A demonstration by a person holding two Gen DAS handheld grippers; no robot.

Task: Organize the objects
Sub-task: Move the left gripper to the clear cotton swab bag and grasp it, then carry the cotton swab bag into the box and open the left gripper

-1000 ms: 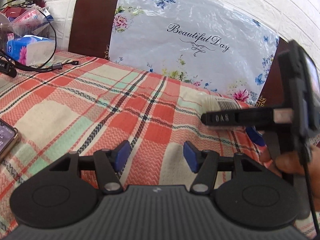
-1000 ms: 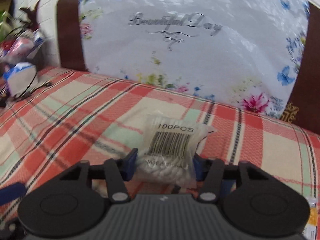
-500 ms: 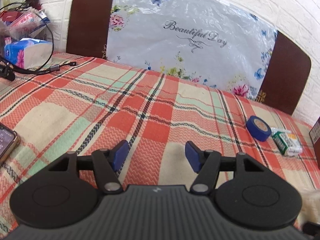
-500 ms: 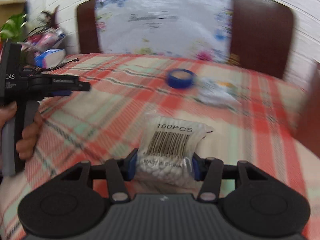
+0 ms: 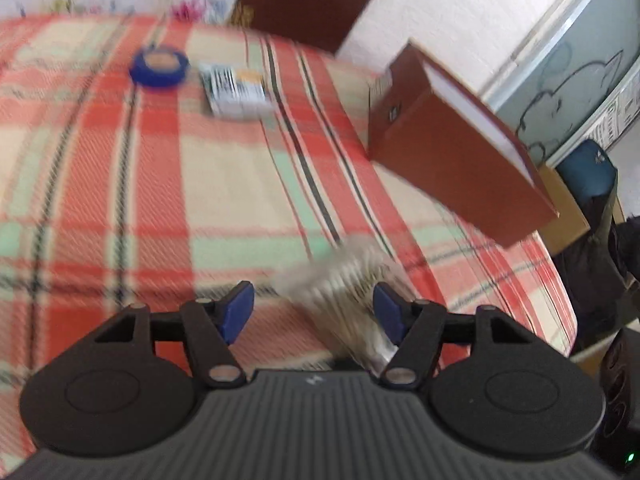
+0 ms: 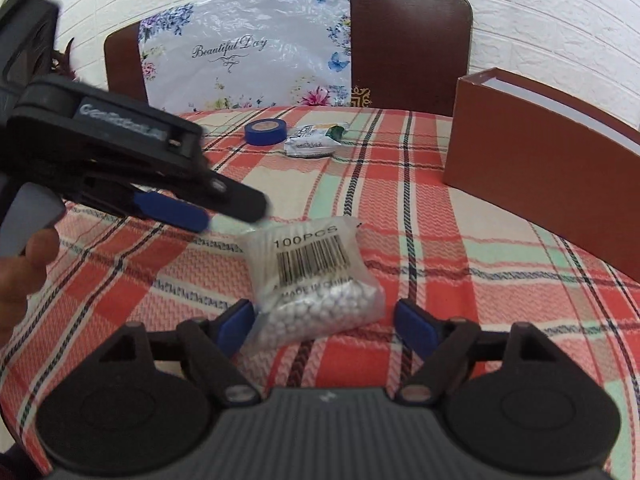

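Observation:
A clear bag of cotton swabs (image 6: pixel 316 276) labelled "100PCS" lies on the plaid tablecloth (image 6: pixel 440 240). My right gripper (image 6: pixel 324 320) is open, its blue pads on either side of the bag's near end, not pressing it. My left gripper (image 5: pixel 312 312) is open; the bag shows blurred (image 5: pixel 344 280) between its pads, closer to the right pad. In the right wrist view the left gripper (image 6: pixel 192 212) hovers just left of the bag. A blue tape roll (image 6: pixel 266 132) and a small white-green packet (image 6: pixel 314 142) lie farther back.
An open brown box (image 6: pixel 540 168) stands on the table at the right. Two brown chairs (image 6: pixel 408 44) stand behind the table, one covered by a flowered plastic sheet (image 6: pixel 248 60). A white brick wall is behind. The table's right edge shows in the left wrist view.
My right gripper has opened and let go of the swab bag, which now lies on the cloth. My left gripper has swung right and come down at the bag.

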